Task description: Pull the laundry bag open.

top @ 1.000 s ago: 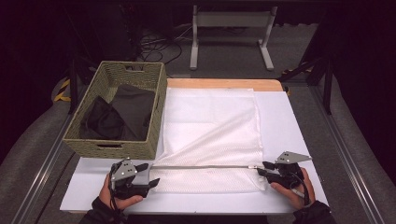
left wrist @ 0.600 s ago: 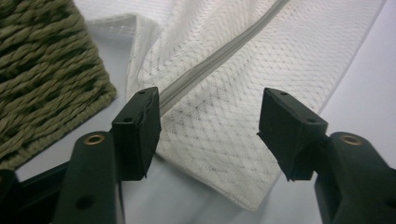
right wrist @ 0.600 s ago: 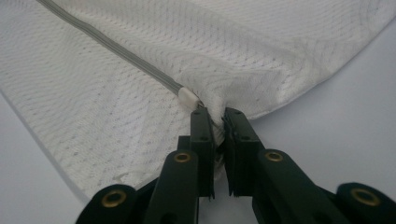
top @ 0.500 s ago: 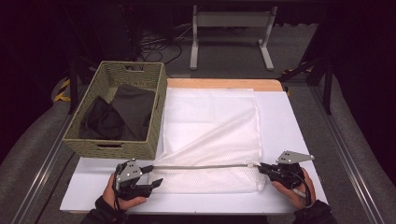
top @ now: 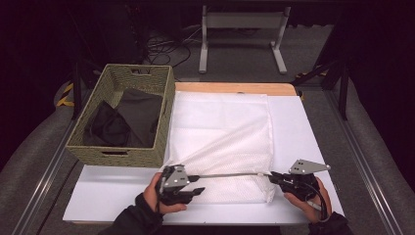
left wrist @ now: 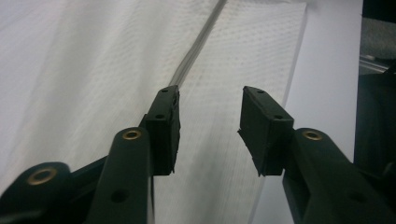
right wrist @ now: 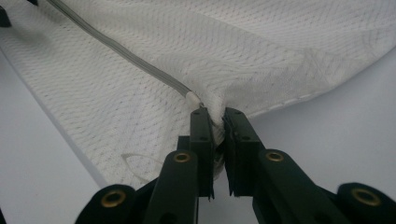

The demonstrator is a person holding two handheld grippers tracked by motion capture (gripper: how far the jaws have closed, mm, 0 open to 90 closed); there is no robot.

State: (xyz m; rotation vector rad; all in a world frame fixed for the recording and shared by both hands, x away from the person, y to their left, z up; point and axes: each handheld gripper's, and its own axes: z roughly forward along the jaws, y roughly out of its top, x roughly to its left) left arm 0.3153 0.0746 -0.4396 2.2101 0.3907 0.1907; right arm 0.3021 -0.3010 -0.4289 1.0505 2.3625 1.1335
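A white mesh bag (top: 220, 127) lies flat on the white table (top: 303, 127), with a grey zipper (top: 230, 175) running along its near side. My right gripper (top: 271, 178) is shut on the bag's corner at the zipper's end (right wrist: 194, 98), its jaws having closed there a moment ago. My left gripper (top: 196, 185) stands open over the mesh (left wrist: 224, 70) and its jaws have just been closing. Nothing is pinched between its pads. In the left gripper view the zipper (left wrist: 196, 51) runs up from the tip of the left finger (left wrist: 163, 121).
A woven green basket (top: 117, 154) holding dark cloth (top: 127, 117) stands at the table's left, touching the bag's edge. A white metal stand (top: 240, 29) and cables lie on the floor behind. The wooden table edge (top: 235, 88) shows at the back.
My left gripper has slid to the right along the zipper, away from the bag's left edge, and its jaws have narrowed. The right gripper has stayed at the bag's right corner.
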